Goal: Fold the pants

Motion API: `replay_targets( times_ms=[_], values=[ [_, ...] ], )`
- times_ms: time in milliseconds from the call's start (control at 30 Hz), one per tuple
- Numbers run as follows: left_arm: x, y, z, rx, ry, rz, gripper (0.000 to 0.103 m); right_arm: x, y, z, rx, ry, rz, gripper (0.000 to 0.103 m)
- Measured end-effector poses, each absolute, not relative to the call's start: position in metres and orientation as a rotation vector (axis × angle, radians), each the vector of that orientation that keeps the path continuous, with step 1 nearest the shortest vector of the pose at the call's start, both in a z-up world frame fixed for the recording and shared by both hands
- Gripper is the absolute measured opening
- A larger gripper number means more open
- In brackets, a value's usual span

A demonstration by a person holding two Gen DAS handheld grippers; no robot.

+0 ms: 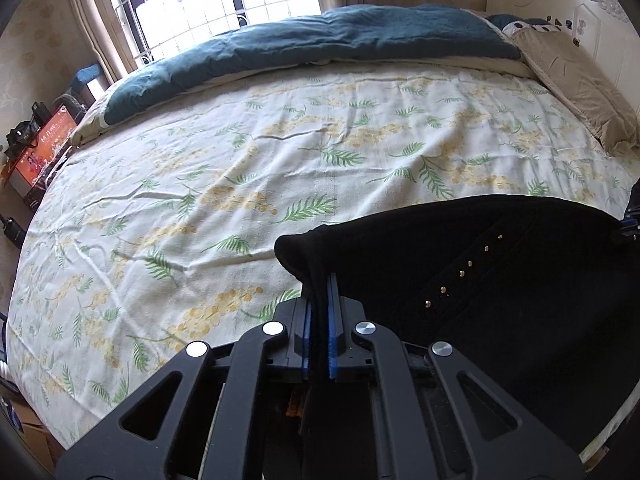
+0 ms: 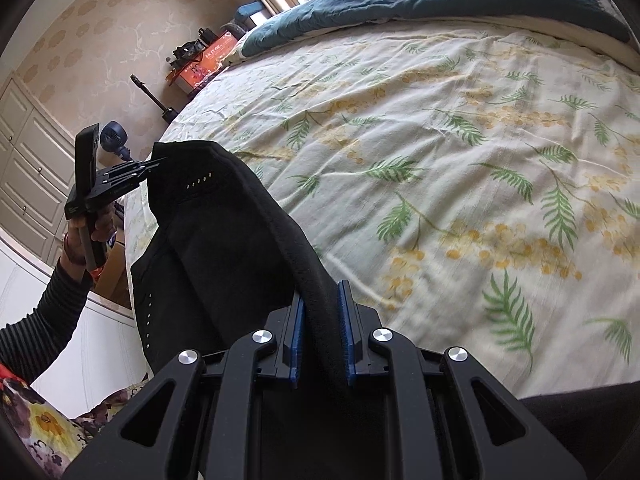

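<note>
The black pants (image 1: 480, 264) with a row of small metal studs hang in the air above the near edge of the bed, stretched between my two grippers. My left gripper (image 1: 319, 280) is shut on one end of the waistband. My right gripper (image 2: 322, 292) is shut on the thick ribbed waistband (image 2: 312, 276) at the other end. In the right wrist view the left gripper (image 2: 158, 164) shows at the left, held in a hand, pinching the pants (image 2: 224, 232). The lower legs of the pants are hidden below both views.
A bed with a floral sheet (image 1: 280, 152) fills both views. A dark teal duvet (image 1: 320, 48) lies along its far side and a beige pillow (image 1: 580, 96) at the right. Boxes (image 1: 44, 148) stand beside the bed at the left. White cabinets (image 2: 28, 168) stand behind.
</note>
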State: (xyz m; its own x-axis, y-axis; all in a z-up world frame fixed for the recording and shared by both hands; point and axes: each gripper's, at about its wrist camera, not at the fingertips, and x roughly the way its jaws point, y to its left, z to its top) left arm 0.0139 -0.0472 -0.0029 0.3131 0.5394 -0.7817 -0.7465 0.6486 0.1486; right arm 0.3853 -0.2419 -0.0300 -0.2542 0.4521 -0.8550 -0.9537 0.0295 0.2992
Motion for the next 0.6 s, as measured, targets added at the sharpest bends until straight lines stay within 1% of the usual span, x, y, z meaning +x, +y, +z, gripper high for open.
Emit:
replay_targets(
  times_ms=[200, 367, 433, 467, 533, 567, 600],
  values=[
    [-0.003, -0.064, 0.005, -0.293, 0.887, 0.864, 0.005, 0.37, -0.261, -0.029, -0.635, 1.039, 1.491, 0.016],
    [0.009, -0.037, 0.007, -0.343, 0.892, 0.876, 0.006, 0.391, -0.227, -0.019, -0.609, 0.986, 1.367, 0.014],
    [0.021, -0.019, 0.001, -0.32, 0.898, 0.899, 0.015, 0.401, -0.206, -0.019, -0.618, 0.965, 1.303, 0.014],
    [0.028, -0.01, -0.005, -0.286, 0.909, 0.921, 0.02, 0.409, -0.197, -0.023, -0.593, 1.003, 1.275, 0.017],
    [0.033, -0.001, -0.015, -0.189, 0.963, 1.049, 0.031, 0.417, -0.191, -0.025, -0.553, 1.036, 1.199, 0.027],
    [0.032, -0.001, -0.018, -0.134, 0.985, 1.112, 0.045, 0.415, -0.192, -0.024, -0.548, 1.025, 1.176, 0.04],
    [0.029, -0.004, -0.018, -0.115, 0.979, 1.123, 0.06, 0.406, -0.199, -0.018, -0.539, 0.966, 1.156, 0.057]
  ],
)
